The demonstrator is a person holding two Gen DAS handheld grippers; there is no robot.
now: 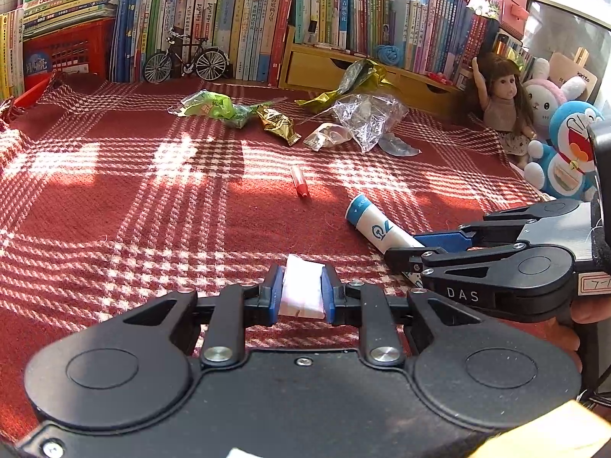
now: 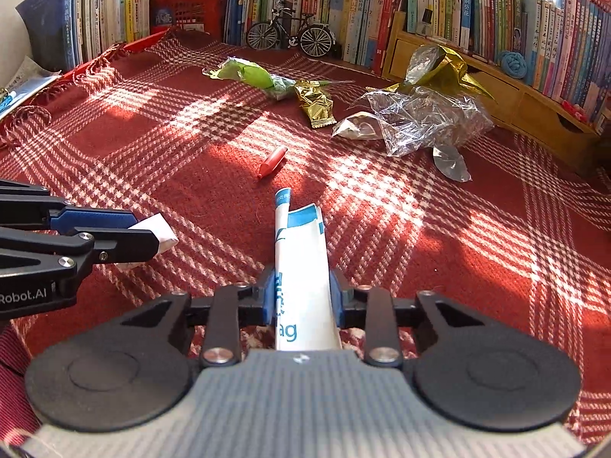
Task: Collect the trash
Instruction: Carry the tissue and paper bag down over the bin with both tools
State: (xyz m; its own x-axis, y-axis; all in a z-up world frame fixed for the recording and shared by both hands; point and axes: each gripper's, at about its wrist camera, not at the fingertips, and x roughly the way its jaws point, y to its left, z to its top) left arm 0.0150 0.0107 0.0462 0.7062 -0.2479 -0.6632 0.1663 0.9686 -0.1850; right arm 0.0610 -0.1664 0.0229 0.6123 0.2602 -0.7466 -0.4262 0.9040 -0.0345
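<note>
My left gripper [image 1: 301,292] is shut on a white paper packet [image 1: 301,286], low over the red plaid cloth [image 1: 114,198]; the right wrist view shows that packet [image 2: 160,231] at the left. My right gripper [image 2: 301,294] is shut on a rolled white-and-blue paper tube [image 2: 301,259], which lies to the right in the left wrist view [image 1: 376,227]. Farther back on the cloth lie a small red cap [image 2: 272,162], a gold wrapper [image 2: 315,108], a green wrapper [image 2: 248,74], a crumpled clear plastic bag [image 2: 427,118] and a gold-silver foil bag [image 2: 439,65].
Rows of books [image 1: 248,19] and a model bicycle [image 1: 185,61] line the back. A wooden drawer unit [image 2: 527,107] stands at the back right. A doll [image 1: 502,95] and plush toys [image 1: 565,152] sit at the right edge. A red crate [image 1: 65,53] stands back left.
</note>
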